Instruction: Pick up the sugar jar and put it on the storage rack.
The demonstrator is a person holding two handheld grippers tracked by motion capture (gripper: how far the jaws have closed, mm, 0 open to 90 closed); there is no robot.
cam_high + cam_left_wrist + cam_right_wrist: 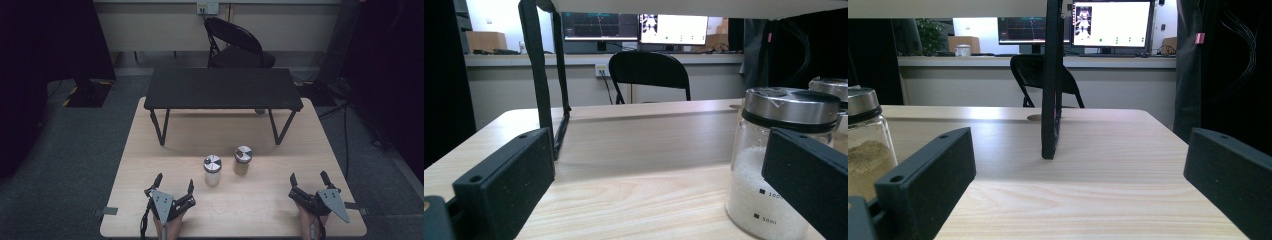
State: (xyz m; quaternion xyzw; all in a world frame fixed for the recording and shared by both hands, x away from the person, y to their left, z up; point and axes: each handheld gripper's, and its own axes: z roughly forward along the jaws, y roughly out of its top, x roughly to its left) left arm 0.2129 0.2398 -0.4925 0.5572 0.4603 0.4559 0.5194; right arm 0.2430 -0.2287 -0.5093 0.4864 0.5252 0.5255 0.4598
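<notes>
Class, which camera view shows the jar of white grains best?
The left gripper view: the jar of white grains stands close, showing steel lid, contents and printed level marks. The high view shows it small, from above, beside the brown-spice jar. The right gripper view catches the brown-spice jar.

Two glass shaker jars stand upright on the light wooden surface, close beside each other without touching. The left jar holds white grains under a shiny metal lid; the right jar holds tan powder under a matching lid.
</notes>
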